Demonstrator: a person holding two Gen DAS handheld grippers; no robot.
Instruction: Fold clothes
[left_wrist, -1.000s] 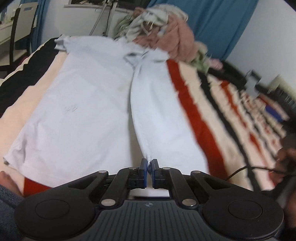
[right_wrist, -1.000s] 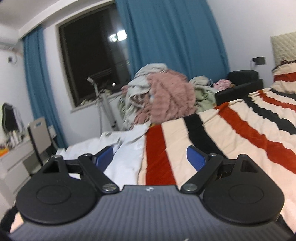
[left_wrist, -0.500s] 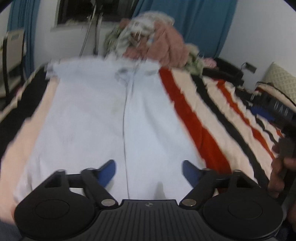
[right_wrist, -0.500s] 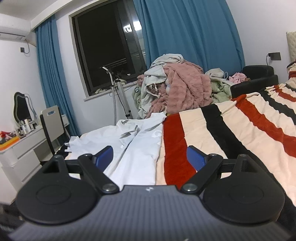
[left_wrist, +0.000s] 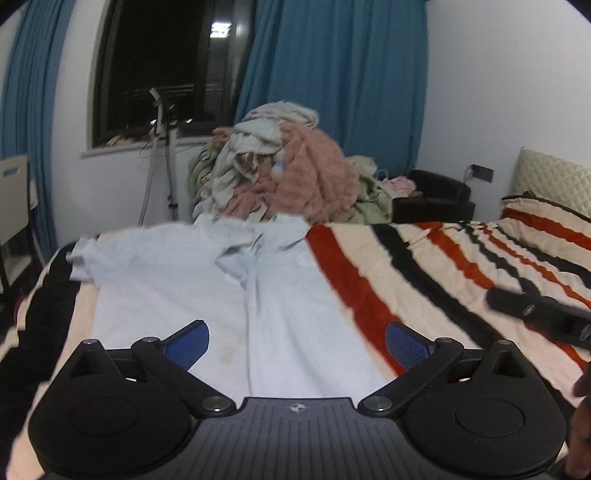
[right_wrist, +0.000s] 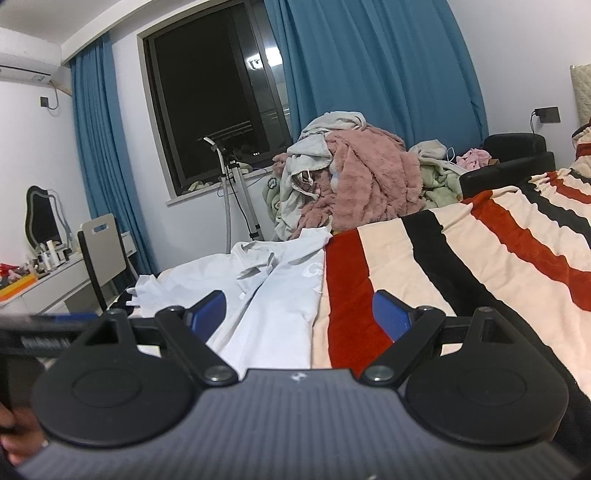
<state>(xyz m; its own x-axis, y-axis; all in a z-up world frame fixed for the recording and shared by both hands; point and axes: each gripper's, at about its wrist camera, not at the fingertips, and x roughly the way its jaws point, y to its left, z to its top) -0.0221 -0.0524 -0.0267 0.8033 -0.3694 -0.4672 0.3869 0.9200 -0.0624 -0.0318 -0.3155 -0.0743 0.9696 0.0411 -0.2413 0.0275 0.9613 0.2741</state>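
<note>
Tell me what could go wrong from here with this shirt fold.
1. The white shirt has only its right side folded in, collar bunched; the next fold may set creases.
2. The left gripper and right gripper are open, holding nothing; the flap could slip back.
3. The striped blanket looks plush and may drag the fabric.
</note>
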